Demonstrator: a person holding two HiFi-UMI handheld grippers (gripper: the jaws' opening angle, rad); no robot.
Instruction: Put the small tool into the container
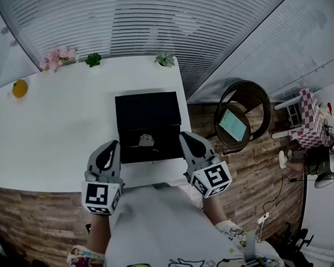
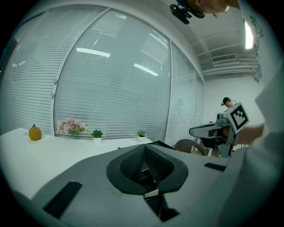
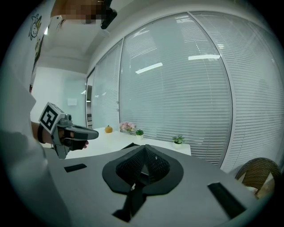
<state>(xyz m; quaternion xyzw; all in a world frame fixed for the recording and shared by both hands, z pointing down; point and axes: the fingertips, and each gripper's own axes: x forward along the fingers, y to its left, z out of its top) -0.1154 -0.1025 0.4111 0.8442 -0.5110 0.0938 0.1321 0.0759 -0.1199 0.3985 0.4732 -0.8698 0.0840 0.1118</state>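
Closest to the body, just left of the box's near corner: left claw (image 1: 112, 146), closed tight, pads pressed together, nothing between them. Just right of the box's near corner: right claw (image 1: 186, 137), closed in the same way, also empty. Pointing forward and a little down, each just beside the box and not over it.

Between the two claws, at the near edge of the white table (image 1: 51, 141): the black box (image 1: 149, 111), open, seen from above as two dark halves, one behind the other. In the near half of the box: a small pale thing, most probably the small tool (image 1: 146, 140). Cannot tell from above whether it lies on the bottom of the box or on a folded-down lid.

Behind the box, at the far edge of the table: a green plant (image 1: 165, 59). Further left of the box, along the same edge: pink flowers (image 1: 58, 56), then an orange (image 1: 19, 88). Right of the box, down on the wooden floor: a wicker chair (image 1: 243, 116).

As a judgement: no grasp made at this moment, so either the very start or the very end of the task. If the tool rests only on the lid half, next move calls for this: open one claw, bring it over the near half of the box, lower carefully, close on the tool, carry it to the other half, release. Small target, so need for slow and exact approach.
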